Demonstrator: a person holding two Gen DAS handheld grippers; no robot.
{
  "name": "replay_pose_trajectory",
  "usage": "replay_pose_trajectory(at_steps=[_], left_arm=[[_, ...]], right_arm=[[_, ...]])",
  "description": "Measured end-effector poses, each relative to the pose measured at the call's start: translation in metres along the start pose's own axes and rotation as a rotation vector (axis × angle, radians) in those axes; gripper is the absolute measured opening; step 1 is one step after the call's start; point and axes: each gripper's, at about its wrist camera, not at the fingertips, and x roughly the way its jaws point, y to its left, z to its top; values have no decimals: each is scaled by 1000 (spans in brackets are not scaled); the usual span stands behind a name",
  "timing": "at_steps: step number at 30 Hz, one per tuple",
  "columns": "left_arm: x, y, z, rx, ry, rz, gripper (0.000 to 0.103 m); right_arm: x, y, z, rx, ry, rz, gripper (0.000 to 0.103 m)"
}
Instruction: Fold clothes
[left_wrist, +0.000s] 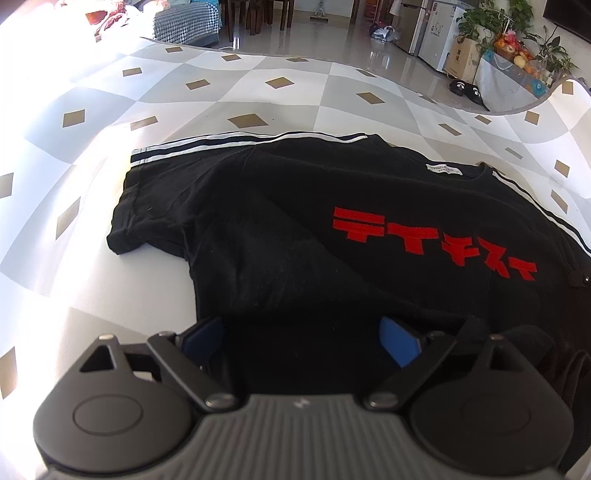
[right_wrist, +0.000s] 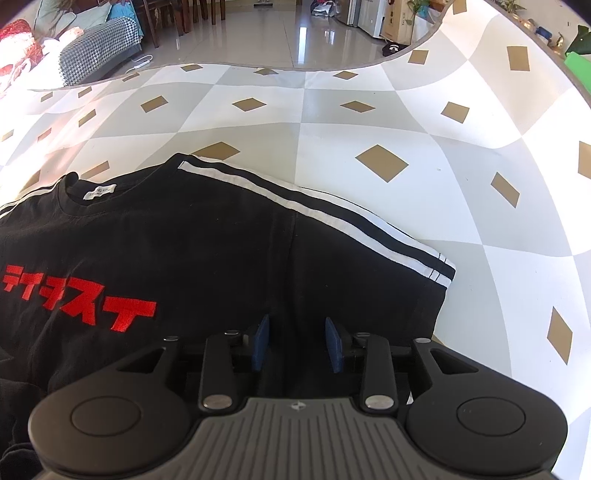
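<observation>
A black T-shirt with red characters on the chest lies face up on the checkered tablecloth. White stripes run along its shoulders and sleeves, and the collar label shows. My left gripper hovers over the shirt's lower left part, jaws wide open, and its blue pads grip nothing. In the right wrist view the same T-shirt spreads to the left, with its striped sleeve ahead. My right gripper stands narrowly open over the sleeve side, with black cloth showing in the gap between its pads.
The tablecloth stretches well beyond the shirt to a curved table edge. Past it lie a shiny tiled floor, a houndstooth sofa, a fridge, potted plants and black slippers.
</observation>
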Motion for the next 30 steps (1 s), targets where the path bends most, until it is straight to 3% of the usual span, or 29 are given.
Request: replay_pose_trajectory(at_steps=[9,17,25,30], left_arm=[[-25,11,-6,-42,-17,-41,94],[-68,-3,-27,51,-36,-96,94],[-94,-21,-52,146,-50,-166,94],[-104,-35,-74,237,-15,-220,94]], right_arm=[[-35,7,-14,-36,-43,13,34],[-70,9,-33,-12,-32,136,36],[-92,32,-71,-110,-7,225,37],[-102,44,-91,-129,-8,298,37]])
